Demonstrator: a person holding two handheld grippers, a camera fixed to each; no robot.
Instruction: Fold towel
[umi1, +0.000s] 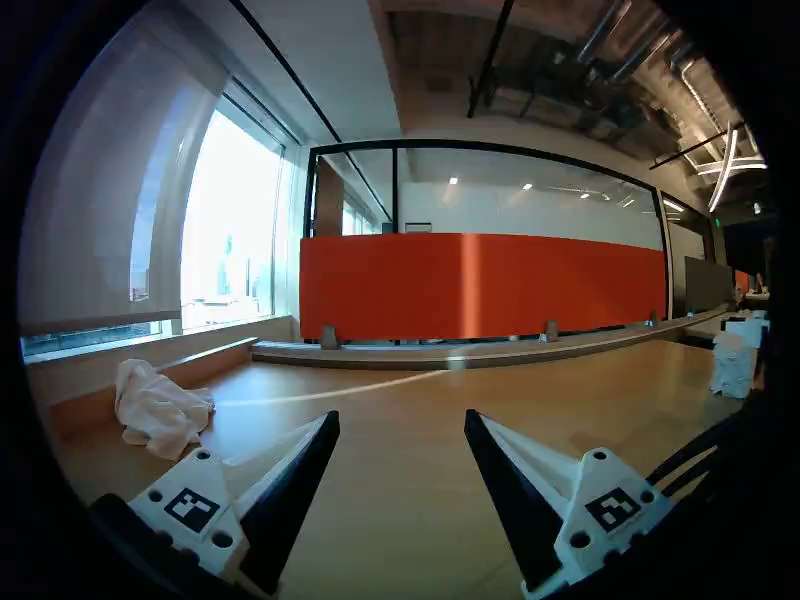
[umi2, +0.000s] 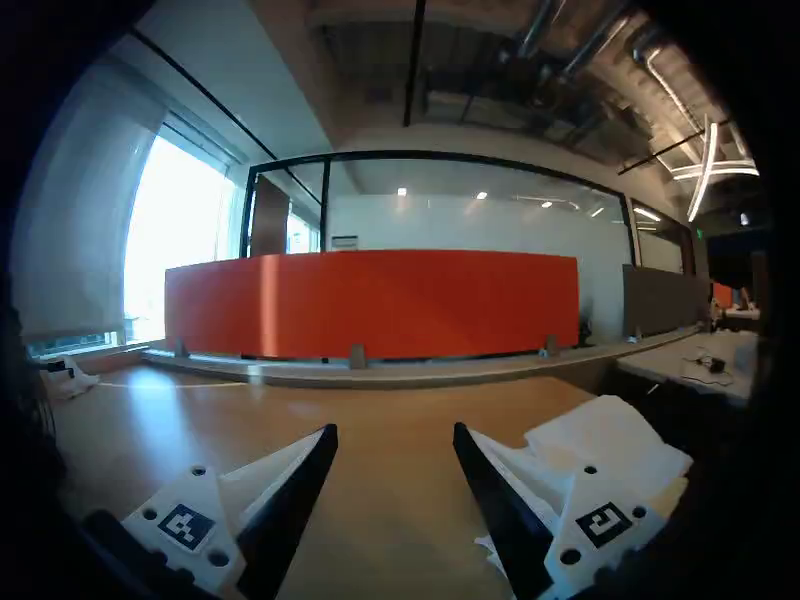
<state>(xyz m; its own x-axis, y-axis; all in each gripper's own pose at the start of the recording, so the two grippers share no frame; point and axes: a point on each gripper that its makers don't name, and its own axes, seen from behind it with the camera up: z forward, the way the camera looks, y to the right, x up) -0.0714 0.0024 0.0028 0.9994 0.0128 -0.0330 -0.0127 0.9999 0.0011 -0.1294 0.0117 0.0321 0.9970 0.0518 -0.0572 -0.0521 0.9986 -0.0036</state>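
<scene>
My left gripper (umi1: 401, 413) and right gripper (umi2: 395, 426) gape empty; towel (umi1: 158, 408) lies crumpled; pinching a bunch risks a crooked fold.

White on the towel (umi1: 160, 405), plain, no print, at the left edge of the table (umi1: 420, 470). Warm honey wood across that table, with a pale streak of light over it. Bright orange-red on the screen (umi1: 480, 285) along the far edge, black trim (umi1: 480, 146) above. On the left gripper (umi1: 401, 415), white shell, black inner faces, black-and-white square markers (umi1: 192, 508). Same white, black and square markers on the right gripper (umi2: 394, 429). White again on the stack (umi2: 610, 440) near the right edge.
</scene>
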